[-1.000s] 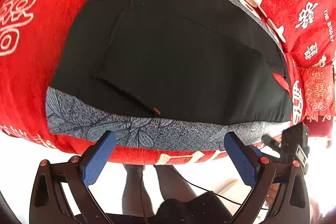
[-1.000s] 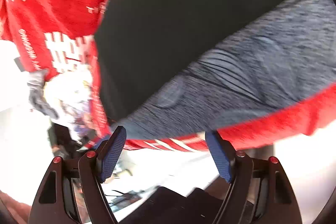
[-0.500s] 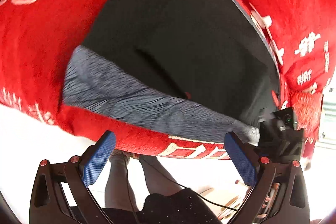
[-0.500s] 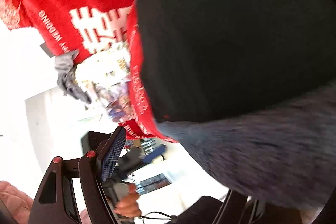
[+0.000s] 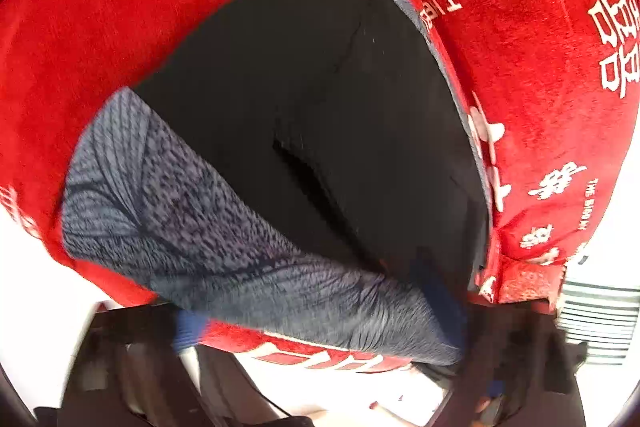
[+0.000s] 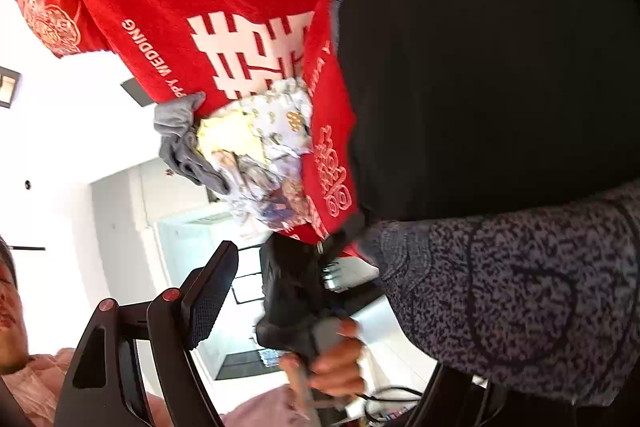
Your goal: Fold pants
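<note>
closing now, left tongs (image 5: 320, 311) straddle the pants (image 5: 248, 259) waistband; right tongs (image 6: 320, 311) remain spread.

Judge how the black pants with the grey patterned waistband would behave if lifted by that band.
Probably floppy: the pants lie flat with soft creases on the red blanket. The waistband looks thicker and knit, so likely grippy, not slippery. Likely light; the legs would hang and drag.
</note>
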Available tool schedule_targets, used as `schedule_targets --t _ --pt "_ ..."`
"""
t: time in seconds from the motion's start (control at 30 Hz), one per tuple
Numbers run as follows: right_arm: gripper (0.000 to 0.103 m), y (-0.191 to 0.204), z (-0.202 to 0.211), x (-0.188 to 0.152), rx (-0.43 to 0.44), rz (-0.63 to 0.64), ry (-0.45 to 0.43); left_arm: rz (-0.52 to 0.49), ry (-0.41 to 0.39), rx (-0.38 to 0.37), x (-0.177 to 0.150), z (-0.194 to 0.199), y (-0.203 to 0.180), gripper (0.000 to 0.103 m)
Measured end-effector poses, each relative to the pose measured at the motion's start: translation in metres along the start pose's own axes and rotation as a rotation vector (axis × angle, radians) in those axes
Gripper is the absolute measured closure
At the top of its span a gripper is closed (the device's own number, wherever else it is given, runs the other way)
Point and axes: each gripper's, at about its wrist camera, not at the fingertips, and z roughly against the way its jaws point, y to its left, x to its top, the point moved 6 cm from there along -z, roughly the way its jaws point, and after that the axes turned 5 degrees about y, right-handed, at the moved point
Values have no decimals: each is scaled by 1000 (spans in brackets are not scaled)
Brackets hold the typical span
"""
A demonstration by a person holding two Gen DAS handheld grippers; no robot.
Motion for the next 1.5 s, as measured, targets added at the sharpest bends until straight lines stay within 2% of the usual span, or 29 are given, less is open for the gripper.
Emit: schedule_targets --t 0.1,0.13,0.23,0.4,0.43,0.47,0.5,0.53,0.6,0.7,0.87,1.0,1.1,1.13,1.27,1.33,1.4,1.47,1.5 --pt "20 -25 14 -6 -91 -28 -24 -41 16 11 6 8 -5 64" --pt "20 -35 21 -8 -118 -46 -45 -64 19 22 7 10 -6 68" --pt "20 -61 56 -12 -185 -106 -143 -125 32 31 8 17 -16 68" --pt "22 -85 98 -19 -177 -199 -269 -167 64 55 10 22 -24 68" --pt "32 -90 106 -19 -157 -230 -303 -170 66 63 10 22 -24 68" --pt "57 -94 111 -19 -138 -256 -330 -175 68 74 10 23 -23 68" --pt "74 -96 115 -19 -124 -283 -358 -184 70 94 9 23 -24 68" --pt "96 -98 120 -19 -124 -306 -388 -191 69 109 8 24 -25 68" --pt "96 -84 130 -15 -166 -274 -427 -211 61 165 8 26 -26 68" --pt "96 -50 137 -5 -249 -155 -397 -286 25 239 9 34 -43 68" --pt "96 17 142 42 -337 11 -320 -327 -66 260 32 49 -86 68" --pt "96 64 142 104 -361 96 -258 -327 -181 259 67 52 -125 66" --pt "95 84 143 161 -405 146 -215 -325 -272 350 105 40 -143 23" --pt "95 86 144 175 -422 150 -203 -316 -306 379 122 32 -145 18" --pt "92 71 123 243 -507 155 -123 -258 -312 459 176 -10 -134 17" --pt "92 58 111 268 -555 181 -88 -219 -327 512 199 -31 -123 4" --pt "90 45 103 289 -578 178 -75 -183 -322 547 218 -46 -115 4" --pt "76 25 96 307 -575 133 -54 -156 -298 607 235 -55 -112 4" --pt "76 20 94 311 -554 112 -47 -147 -305 627 238 -53 -114 4"
